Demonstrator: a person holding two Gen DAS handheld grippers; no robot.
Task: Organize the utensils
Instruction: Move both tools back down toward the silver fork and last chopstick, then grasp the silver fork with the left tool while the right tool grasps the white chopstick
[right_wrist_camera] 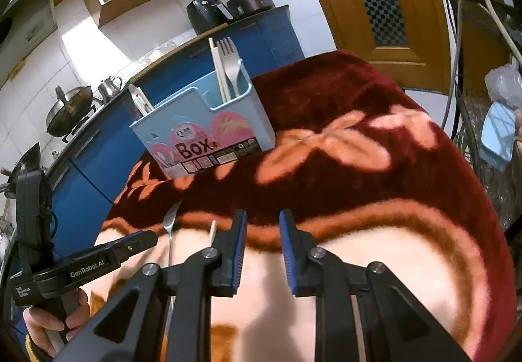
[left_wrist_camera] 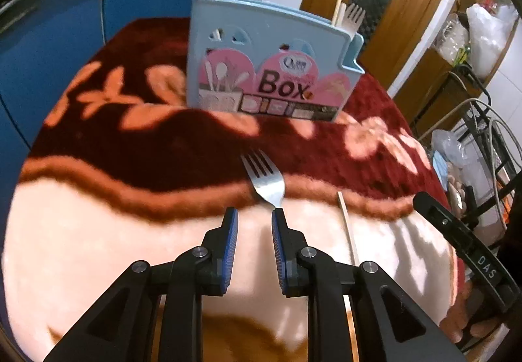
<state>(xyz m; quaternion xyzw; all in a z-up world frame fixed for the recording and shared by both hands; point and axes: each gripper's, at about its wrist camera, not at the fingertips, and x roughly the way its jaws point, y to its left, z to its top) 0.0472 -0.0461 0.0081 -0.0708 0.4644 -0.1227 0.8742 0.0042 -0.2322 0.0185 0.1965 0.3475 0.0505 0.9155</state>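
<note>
Task looks partly done: the blue utensil box (left_wrist_camera: 274,68) stands at the far side of the blanket-covered surface (left_wrist_camera: 98,248) and already holds a fork (right_wrist_camera: 228,68) & chopsticks (right_wrist_camera: 218,71) in one end compartment, w/ more utensils, prob a spoon and a wooden stick, in the other end. Still left on the surface: a metal fork (left_wrist_camera: 266,181) lying flat, tines toward the box, and a single chopstick (left_wrist_camera: 348,231) just beside it. Left tool (left_wrist_camera: 254,215) hangs right over the fork's neck, jaws slightly spread, pinching nothing. Right tool (right_wrist_camera: 262,218) is near the chopstick, jaws also a bit apart & empty. So approx two items to go
</note>
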